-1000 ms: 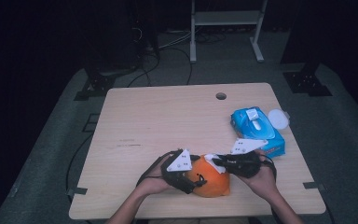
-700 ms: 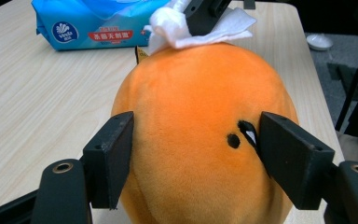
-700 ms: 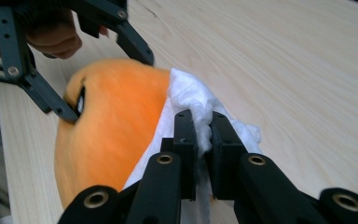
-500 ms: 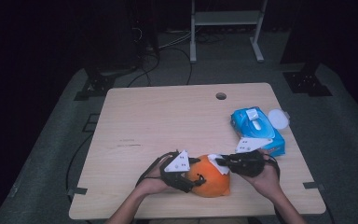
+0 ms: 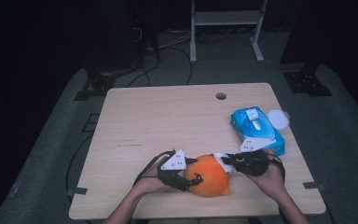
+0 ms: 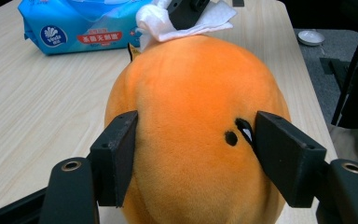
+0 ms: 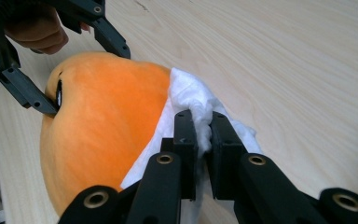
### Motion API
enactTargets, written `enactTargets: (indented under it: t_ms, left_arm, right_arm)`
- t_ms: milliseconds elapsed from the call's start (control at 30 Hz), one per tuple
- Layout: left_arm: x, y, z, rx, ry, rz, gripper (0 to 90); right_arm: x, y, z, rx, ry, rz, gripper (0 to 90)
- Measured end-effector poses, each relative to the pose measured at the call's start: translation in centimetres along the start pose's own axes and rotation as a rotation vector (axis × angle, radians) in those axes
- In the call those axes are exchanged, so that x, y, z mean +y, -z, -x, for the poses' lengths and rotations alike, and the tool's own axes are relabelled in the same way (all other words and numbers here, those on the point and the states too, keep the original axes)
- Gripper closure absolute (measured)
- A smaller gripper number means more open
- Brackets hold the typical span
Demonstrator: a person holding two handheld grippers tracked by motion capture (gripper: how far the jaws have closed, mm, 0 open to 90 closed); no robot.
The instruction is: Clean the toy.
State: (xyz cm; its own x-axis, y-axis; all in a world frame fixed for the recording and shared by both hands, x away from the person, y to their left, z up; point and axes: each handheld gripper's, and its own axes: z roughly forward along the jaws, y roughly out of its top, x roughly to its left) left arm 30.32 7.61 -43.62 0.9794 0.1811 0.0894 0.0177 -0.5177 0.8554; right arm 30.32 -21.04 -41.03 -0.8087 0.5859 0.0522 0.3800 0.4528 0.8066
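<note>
An orange plush toy [image 5: 209,176] lies near the table's front edge. My left gripper [image 5: 196,171] comes at it from the left. In the left gripper view its pads [image 6: 121,154] press into the toy's [image 6: 191,93] sides; the jaws have just been closing on it. My right gripper [image 5: 224,161] is shut on a white wipe [image 7: 186,93] and holds it against the toy's [image 7: 102,116] right side. The wipe [image 6: 168,25] lies bunched on the toy's far side in the left gripper view.
A blue pack of wet wipes [image 5: 256,129] lies at the right of the table [image 5: 168,121], with a small white round lid [image 5: 278,118] beside it. A cable hole [image 5: 221,96] sits near the far edge. A white-framed stand and cables are on the floor beyond.
The left jaws have narrowed onto the plush toy. The right gripper with the wipe has shifted slightly along the toy. The toy stays in place.
</note>
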Motion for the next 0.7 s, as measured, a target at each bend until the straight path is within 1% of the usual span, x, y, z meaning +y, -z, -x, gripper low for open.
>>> enactTargets:
  t_ms: [33, 100, 167, 200, 267, 333, 367, 400, 433, 500, 567, 600, 667, 700]
  left_arm:
    - [0.3, 0.0, 0.1, 0.006, -0.012, 0.004, 29.1]
    - [0.8, 0.0, 0.3, 0.024, -0.022, 0.012, 20.5]
    - [1.0, -0.2, 0.5, 0.024, -0.052, 0.017, 19.3]
    - [0.9, -0.3, 0.6, 0.025, -0.056, 0.012, 19.4]
    - [0.6, -0.4, 0.5, 0.015, -0.041, 0.012, 21.8]
    - [0.4, -0.2, 0.3, 0.014, -0.034, -0.005, 25.3]
    - [0.3, -0.1, 0.2, 0.013, -0.024, -0.008, 27.1]
    - [0.2, 0.0, 0.0, 0.011, -0.011, -0.012, 28.0]
    - [0.1, 0.0, -0.1, 0.009, 0.009, -0.010, 28.4]
    - [-0.2, 0.1, -0.5, 0.013, 0.034, -0.008, 28.9]
    - [-0.6, 0.2, -1.0, 0.009, 0.061, -0.005, 29.4]
    - [-0.7, 0.2, -1.1, 0.010, 0.070, -0.001, 29.4]
    - [-0.8, 0.4, -1.3, 0.018, 0.080, -0.003, 29.3]
    - [-0.7, 0.5, -1.2, 0.019, 0.076, -0.003, 28.7]
  right_arm:
    - [-0.1, 0.0, 0.0, 0.009, -0.007, 0.004, 82.2]
    - [0.0, -0.2, -0.2, 0.003, 0.013, 0.000, 82.2]
    - [0.4, -0.5, -0.6, -0.002, 0.021, 0.006, 82.2]
    - [0.6, -0.6, -0.8, -0.001, 0.030, 0.013, 82.2]
    - [1.1, -0.9, -1.3, 0.015, 0.034, 0.026, 82.1]
    - [1.5, -1.2, -1.8, 0.012, 0.062, 0.027, 82.1]
    - [1.6, -1.3, -1.9, 0.011, 0.066, 0.024, 82.2]
    - [1.6, -1.2, -1.9, 0.017, 0.063, 0.024, 82.2]
    - [1.5, -1.1, -1.7, 0.020, 0.052, 0.026, 82.2]
    - [1.1, -0.9, -1.2, 0.023, 0.032, 0.023, 82.2]
    - [0.5, -0.6, -0.6, 0.034, 0.003, 0.024, 82.2]
    - [0.3, -0.4, -0.5, 0.043, -0.010, 0.023, 82.2]
    - [0.1, -0.1, -0.6, 0.052, -0.010, 0.025, 82.2]
    - [0.1, 0.0, -0.7, 0.059, -0.010, 0.026, 82.1]
